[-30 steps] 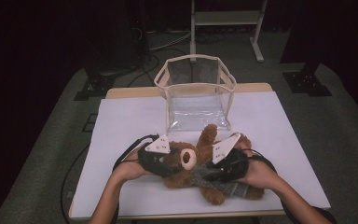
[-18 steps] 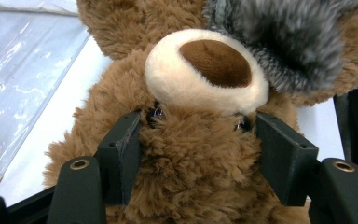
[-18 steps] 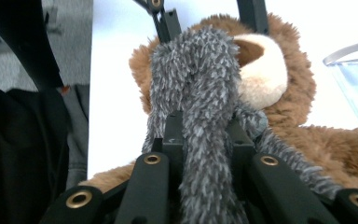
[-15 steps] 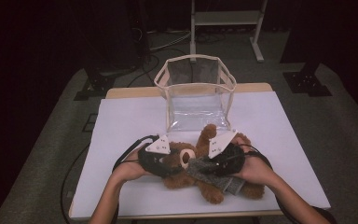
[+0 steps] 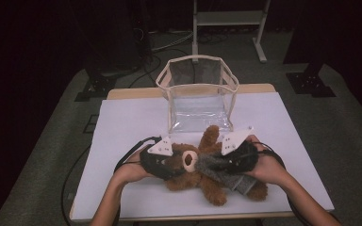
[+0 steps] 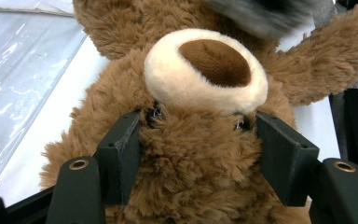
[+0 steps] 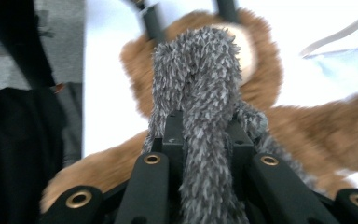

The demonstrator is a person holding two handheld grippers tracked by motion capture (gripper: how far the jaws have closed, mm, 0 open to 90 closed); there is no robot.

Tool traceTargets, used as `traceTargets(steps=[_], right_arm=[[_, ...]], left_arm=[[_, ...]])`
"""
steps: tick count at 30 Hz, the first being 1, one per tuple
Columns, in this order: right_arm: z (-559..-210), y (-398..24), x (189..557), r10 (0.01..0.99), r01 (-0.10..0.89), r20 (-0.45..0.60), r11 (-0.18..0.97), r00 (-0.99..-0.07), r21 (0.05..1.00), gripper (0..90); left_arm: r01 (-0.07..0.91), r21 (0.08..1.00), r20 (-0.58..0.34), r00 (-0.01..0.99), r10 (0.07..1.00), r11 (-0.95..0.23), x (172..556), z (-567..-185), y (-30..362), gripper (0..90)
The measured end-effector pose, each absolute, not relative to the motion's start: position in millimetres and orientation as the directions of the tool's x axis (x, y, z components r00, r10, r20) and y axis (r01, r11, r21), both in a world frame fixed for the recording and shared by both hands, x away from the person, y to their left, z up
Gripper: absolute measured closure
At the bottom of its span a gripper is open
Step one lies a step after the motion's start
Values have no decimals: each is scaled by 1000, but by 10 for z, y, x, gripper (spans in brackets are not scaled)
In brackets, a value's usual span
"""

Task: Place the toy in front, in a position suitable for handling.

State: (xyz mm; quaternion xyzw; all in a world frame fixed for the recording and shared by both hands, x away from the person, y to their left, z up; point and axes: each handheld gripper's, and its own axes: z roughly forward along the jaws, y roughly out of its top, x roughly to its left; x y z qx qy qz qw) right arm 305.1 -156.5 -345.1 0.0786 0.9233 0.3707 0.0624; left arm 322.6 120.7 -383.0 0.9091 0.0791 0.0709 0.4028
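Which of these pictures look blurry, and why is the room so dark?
Right gripper view: teddy bear soft, grey fabric sharper. Left gripper view: bear crisp, dark smear at top edge. High view: white table brightly lit, surroundings nearly black; clear bag shows faint sheen.

Left claw clamped on teddy bear's head, snout facing cam.

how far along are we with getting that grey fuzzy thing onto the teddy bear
Early. Done: the left tool clamps the teddy bear at its head, and the right tool pinches the grey knit garment. In hand: garment held over the bear's body. Left: nothing looks pulled on yet.
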Motion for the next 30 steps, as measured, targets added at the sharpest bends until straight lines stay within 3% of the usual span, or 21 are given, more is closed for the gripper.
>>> traceTargets(steps=[8,11,20,30], right_arm=[[-3422,-1624,3326,252,166,-23,701,-967,694,746],[-3526,-1621,3253,230,165,1,697,-973,698,747],[-3494,-1621,3131,192,124,-19,701,-981,703,743],[-3423,-2073,3294,317,220,-2,661,-948,718,741]], left_arm=[[75,746,77,977,197,-661,3220,-3789,1219,325],[67,806,43,984,172,-589,3184,-3714,1210,290],[46,773,39,992,120,-633,3130,-3733,1086,375],[38,767,42,993,109,-641,3117,-3746,1064,376]])
